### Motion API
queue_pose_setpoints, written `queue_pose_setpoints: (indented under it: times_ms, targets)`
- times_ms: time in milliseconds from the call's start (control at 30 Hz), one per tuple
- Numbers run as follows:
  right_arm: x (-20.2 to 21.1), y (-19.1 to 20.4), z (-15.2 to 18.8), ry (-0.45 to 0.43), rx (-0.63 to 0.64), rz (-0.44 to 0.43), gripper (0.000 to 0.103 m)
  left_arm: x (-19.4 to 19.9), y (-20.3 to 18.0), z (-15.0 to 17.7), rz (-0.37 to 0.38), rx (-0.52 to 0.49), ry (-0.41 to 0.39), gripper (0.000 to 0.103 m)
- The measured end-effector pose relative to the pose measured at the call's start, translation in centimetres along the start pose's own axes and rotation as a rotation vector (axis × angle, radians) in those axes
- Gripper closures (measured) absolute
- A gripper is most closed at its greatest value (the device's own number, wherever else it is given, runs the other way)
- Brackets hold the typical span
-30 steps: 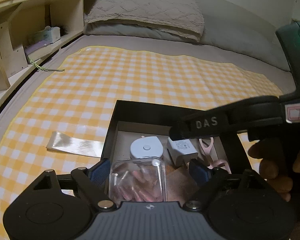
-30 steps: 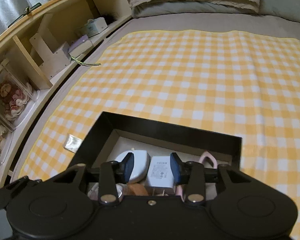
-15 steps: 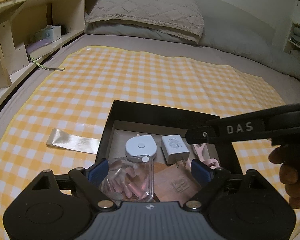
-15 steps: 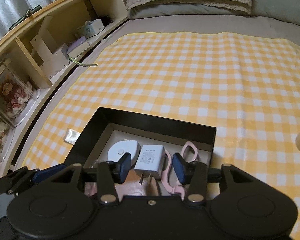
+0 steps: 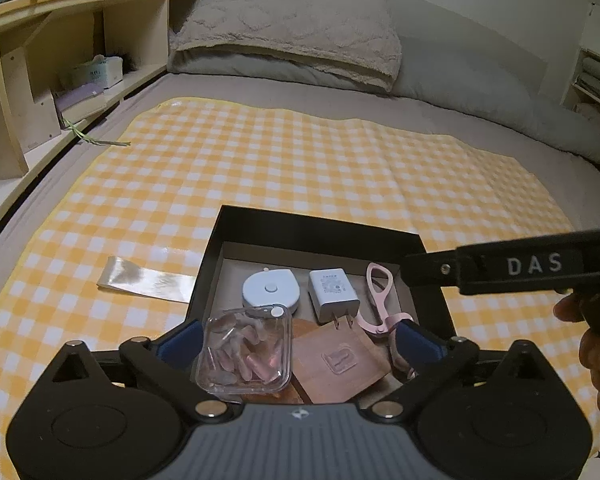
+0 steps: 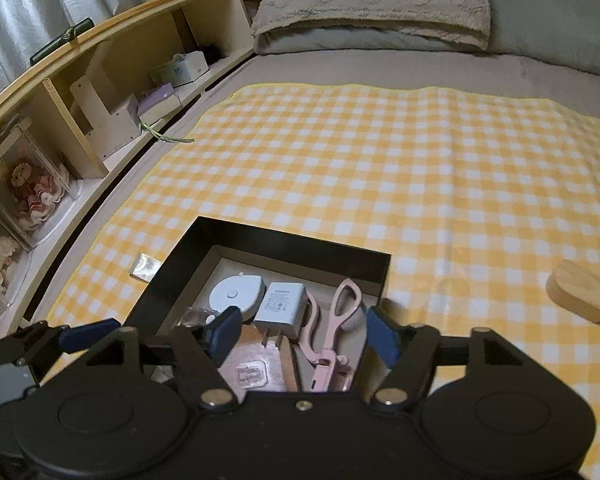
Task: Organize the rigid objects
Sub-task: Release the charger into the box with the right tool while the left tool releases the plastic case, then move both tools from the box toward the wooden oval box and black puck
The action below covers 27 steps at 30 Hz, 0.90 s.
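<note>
A black box [image 5: 316, 232] [image 6: 292, 240] lies on the checked cloth. It holds a white round tape measure [image 5: 270, 290] [image 6: 236, 294], a white charger [image 5: 332, 294] [image 6: 280, 306], pink scissors [image 5: 380, 300] [image 6: 336, 320], a clear case of pink pieces [image 5: 246, 352] and a brown wooden square [image 5: 336, 360]. My left gripper [image 5: 298, 342] hovers over the box's near side. Its jaws are opening wide, and the clear case lies between them untouched. My right gripper [image 6: 304, 336] hangs above the charger and scissors, its jaws opening and pressing on nothing.
A strip of clear film [image 5: 148, 282] [image 6: 144, 266] lies left of the box. An oval wooden block [image 6: 582, 296] sits on the cloth to the right. Wooden shelves [image 6: 112, 92] run along the left and pillows [image 5: 292, 44] lie at the back.
My right gripper let go of the charger, which now lies in the box, then rose and drew back. My left gripper's jaws spread wider around the clear case.
</note>
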State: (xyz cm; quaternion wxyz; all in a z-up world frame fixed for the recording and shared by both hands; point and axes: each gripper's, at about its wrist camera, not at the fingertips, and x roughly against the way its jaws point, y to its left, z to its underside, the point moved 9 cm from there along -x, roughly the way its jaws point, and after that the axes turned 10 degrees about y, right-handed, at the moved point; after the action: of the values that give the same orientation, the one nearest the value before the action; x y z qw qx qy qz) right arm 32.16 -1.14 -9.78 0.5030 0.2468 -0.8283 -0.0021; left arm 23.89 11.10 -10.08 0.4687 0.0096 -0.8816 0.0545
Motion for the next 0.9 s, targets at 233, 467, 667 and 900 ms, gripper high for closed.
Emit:
queue_pose_setpoints:
  times_ms: [233, 467, 667, 900]
  targets:
    - [1.9, -0.3, 0.6, -0.035, 0.019, 0.012, 0.017, 1.3, 0.2, 0.1, -0.013, 0.000, -0.011, 0.000]
    - [4.2, -0.9, 1.3, -0.084, 0.031, 0.025, 0.000, 2.2, -0.1, 0.2, -0.013, -0.010, -0.021, 0.000]
    - [6.1, -2.3, 2.2, -0.119, 0.041, 0.052, 0.000, 2.7, -1.2, 0.1, -0.006, -0.033, -0.034, 0.000]
    - [8.4, -5.1, 3.7, -0.157, 0.021, 0.086, 0.000, 3.2, -3.9, -0.7, 0.025, -0.075, -0.068, 0.000]
